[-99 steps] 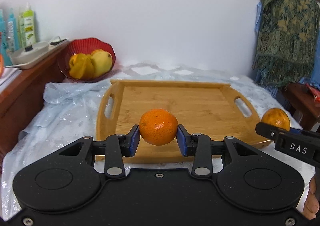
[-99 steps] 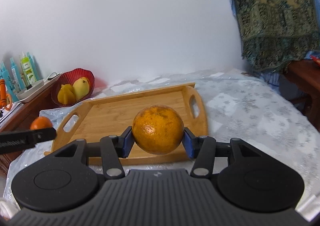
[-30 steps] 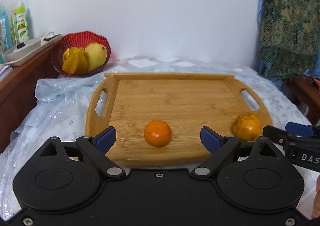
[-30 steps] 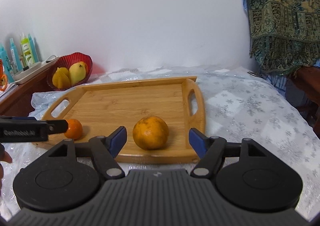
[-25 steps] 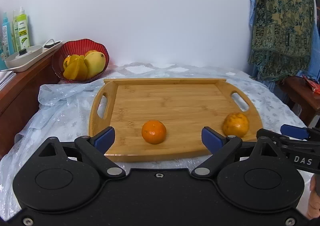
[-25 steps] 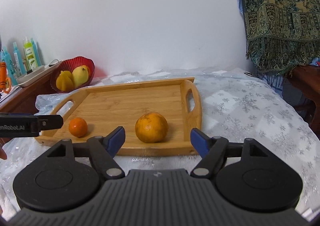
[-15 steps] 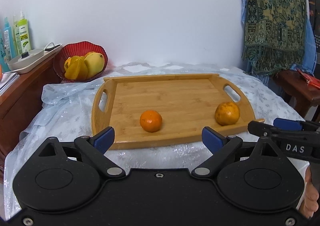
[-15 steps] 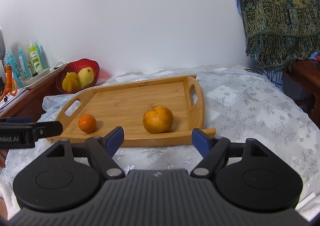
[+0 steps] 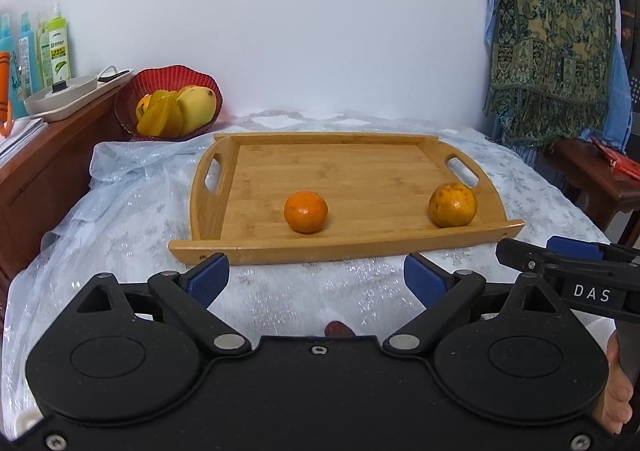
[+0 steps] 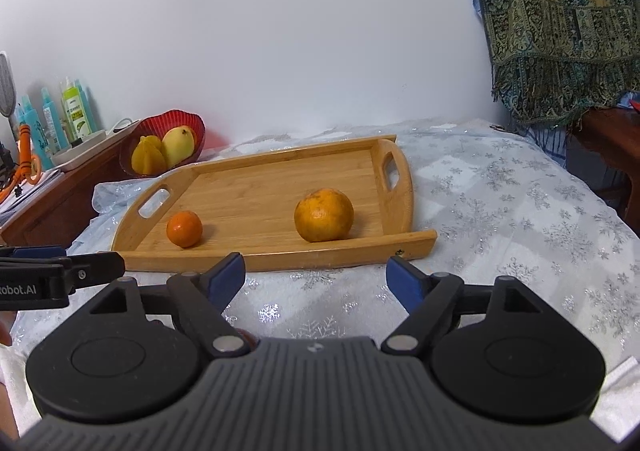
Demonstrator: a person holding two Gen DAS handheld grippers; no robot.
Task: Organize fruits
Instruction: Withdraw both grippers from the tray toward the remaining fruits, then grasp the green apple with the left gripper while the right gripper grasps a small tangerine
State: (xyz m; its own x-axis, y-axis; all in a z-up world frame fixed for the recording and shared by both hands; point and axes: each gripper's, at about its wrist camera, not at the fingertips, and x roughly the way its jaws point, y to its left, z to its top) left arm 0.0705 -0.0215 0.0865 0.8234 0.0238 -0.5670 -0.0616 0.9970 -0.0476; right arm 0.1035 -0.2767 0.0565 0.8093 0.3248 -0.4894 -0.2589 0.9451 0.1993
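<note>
A small orange tangerine (image 9: 306, 211) and a larger yellowish orange (image 9: 453, 204) lie on a wooden tray (image 9: 332, 159) on the bed. In the right wrist view the tangerine (image 10: 184, 228) lies left and the orange (image 10: 324, 215) right on the tray (image 10: 276, 179). My left gripper (image 9: 316, 281) is open and empty, in front of the tray's near edge. My right gripper (image 10: 316, 275) is open and empty, also short of the tray. The right gripper's side shows in the left wrist view (image 9: 568, 263).
A red bowl (image 9: 170, 107) with a mango and yellow fruit stands on the wooden cabinet at back left, near bottles (image 9: 56, 47) and a white dish. A patterned cloth (image 9: 552, 51) hangs at right over a wooden stool. A dark reddish item (image 9: 338, 329) peeks from under the left gripper.
Both grippers let go of their fruits onto the tray, opened, and have drawn back toward me; the tray now looks farther away.
</note>
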